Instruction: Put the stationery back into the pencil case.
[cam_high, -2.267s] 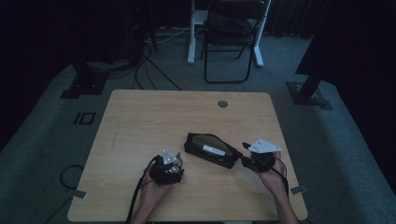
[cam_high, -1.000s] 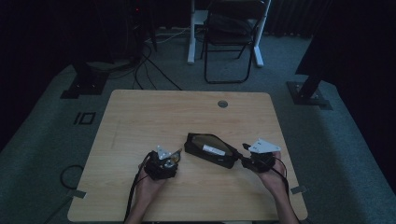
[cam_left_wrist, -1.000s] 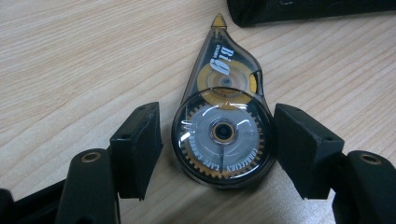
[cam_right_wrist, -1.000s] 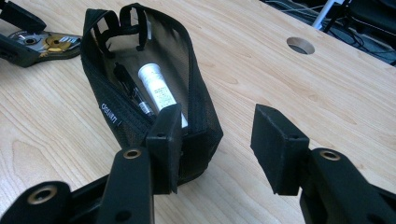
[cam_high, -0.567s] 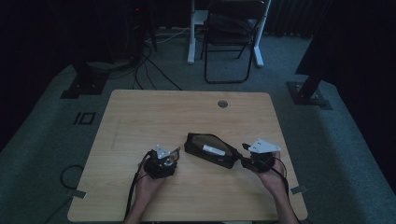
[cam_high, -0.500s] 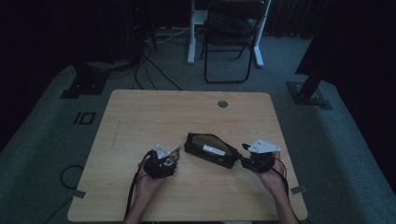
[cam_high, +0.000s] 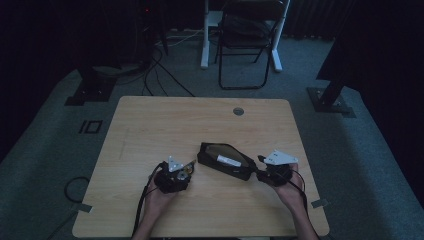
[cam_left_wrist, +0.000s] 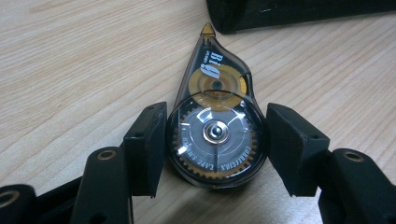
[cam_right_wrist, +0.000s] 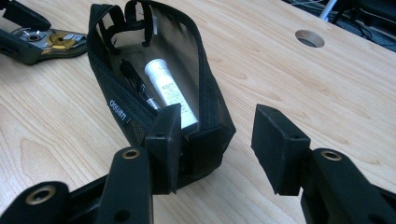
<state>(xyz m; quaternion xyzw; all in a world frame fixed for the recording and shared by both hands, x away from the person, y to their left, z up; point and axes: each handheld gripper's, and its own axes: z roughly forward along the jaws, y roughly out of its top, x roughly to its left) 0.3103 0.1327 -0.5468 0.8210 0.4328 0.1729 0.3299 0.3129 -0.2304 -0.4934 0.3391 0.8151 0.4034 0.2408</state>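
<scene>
Currently the tape roller (cam_left_wrist: 212, 135) lies flat on the table (cam_high: 150, 130), just left of the pouch (cam_high: 225, 161), with its pointed tip toward the pouch's near end. My left gripper (cam_left_wrist: 214, 149) has its jaws closed on the roller's round body: the left pad sits against the casing, the right pad stands just beside it, and I cannot tell whether that pad touches. Those jaws have just been closing, with the roller between them. In the high view, the left gripper (cam_high: 174, 176) rests low on the table in my left hand (cam_high: 159, 199).

The pouch is black mesh, lies on its side, and is open at the top. A white tube (cam_right_wrist: 169, 91) and a dark pen (cam_right_wrist: 137, 88) lie inside it. In the right gripper view, the roller (cam_right_wrist: 44, 44) sits beyond the pouch's far end.

My right gripper (cam_right_wrist: 212, 149) stands at the pouch's near end. Its jaws are spread: the left pad presses the pouch's end wall, and the right pad stands clear over bare wood. In the high view, the right gripper (cam_high: 260, 172) meets the pouch's right end.

A cable hole (cam_high: 238, 111) sits near the table's far edge. A folding chair (cam_high: 247, 40) stands on the floor beyond.
</scene>
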